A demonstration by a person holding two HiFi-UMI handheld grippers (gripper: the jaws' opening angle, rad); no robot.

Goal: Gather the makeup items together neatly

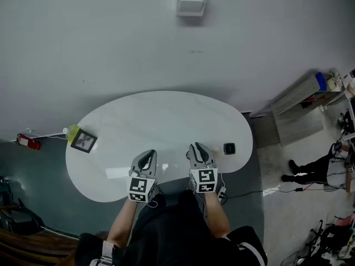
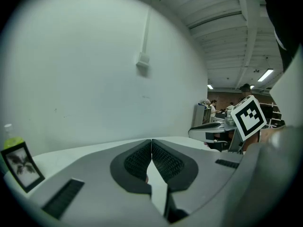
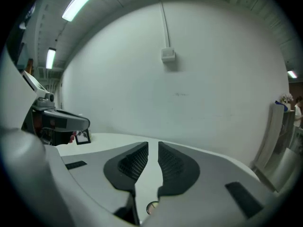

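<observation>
So, desk (image 1: 166, 115): white oval, top mostly bare.
black case (image 1: 229, 148): small, square, lying flat near the desk's right edge. Looks like a makeup compact, but too small to be sure.
bottle (image 1: 72, 132): yellow-green, at the far left edge, just behind a photo frame (image 1: 84, 141). Could be a makeup item, cannot tell.
spread: case and bottle are well apart, at opposite ends of the desk, so they do not lie together now. No other makeup shows.
right gripper (image 1: 197, 148): over the near edge, pointing toward the wall. Jaws nearly together with a slim gap, nothing between them.
left gripper (image 1: 147, 155): just beside it on the left, pointing the same way. Jaws closed tip to tip, holding nothing.
key relation: the case lies near the right gripper on its right, about level with its tips and off the line it points along. It does not show in the right gripper view.
nearer hand: right for the case. Left for the bottle, which is well off to that gripper's left.
long axis: none, the case is square, so the approach angle should matter little.
likely need: to take the case, the right gripper would have to turn rightward and open wider than the case.
</observation>
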